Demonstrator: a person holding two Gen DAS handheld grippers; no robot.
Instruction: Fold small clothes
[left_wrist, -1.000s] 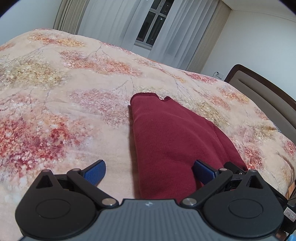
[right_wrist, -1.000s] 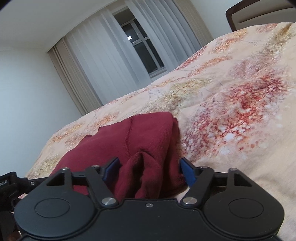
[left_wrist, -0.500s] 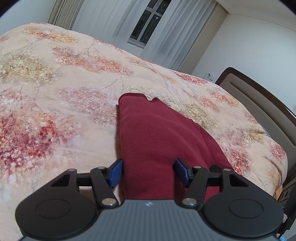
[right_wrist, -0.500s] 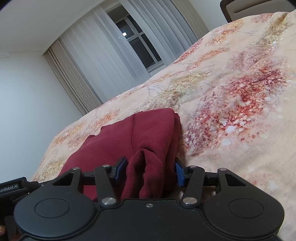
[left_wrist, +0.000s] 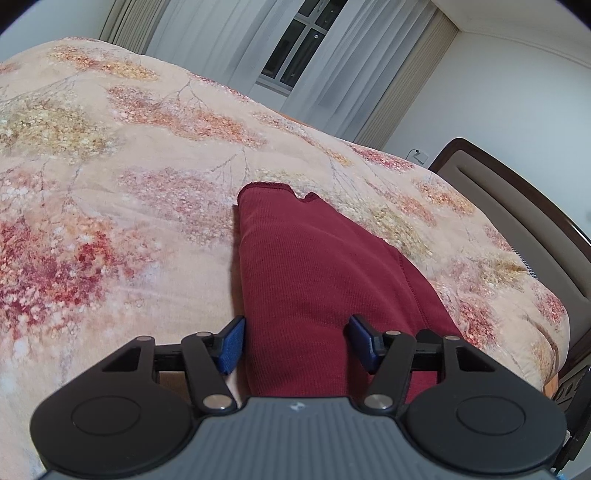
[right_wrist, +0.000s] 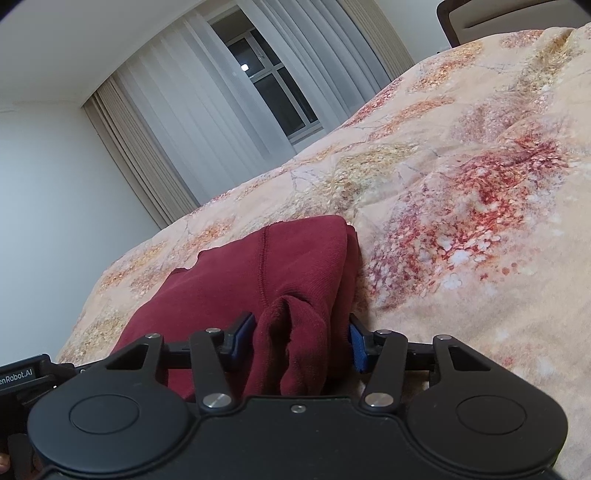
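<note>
A dark red knit garment (left_wrist: 310, 273) lies folded lengthwise on the floral bedspread (left_wrist: 110, 221). My left gripper (left_wrist: 295, 343) straddles its near end, blue pads (left_wrist: 231, 345) on either side of the cloth with a wide gap between them. In the right wrist view the garment (right_wrist: 266, 273) bunches up between the fingers of my right gripper (right_wrist: 301, 341). Its blue pads (right_wrist: 356, 349) press against the bunched near edge.
A brown padded headboard (left_wrist: 517, 221) borders the bed on the right. Sheer curtains and a dark window (left_wrist: 295, 40) stand behind the bed. The other gripper's body (right_wrist: 22, 376) shows at the lower left of the right wrist view.
Both grippers have narrowed from wide open around the garment's near end. The left moved rightward so both its pads flank the cloth. The right pads now touch the bunched fabric.
</note>
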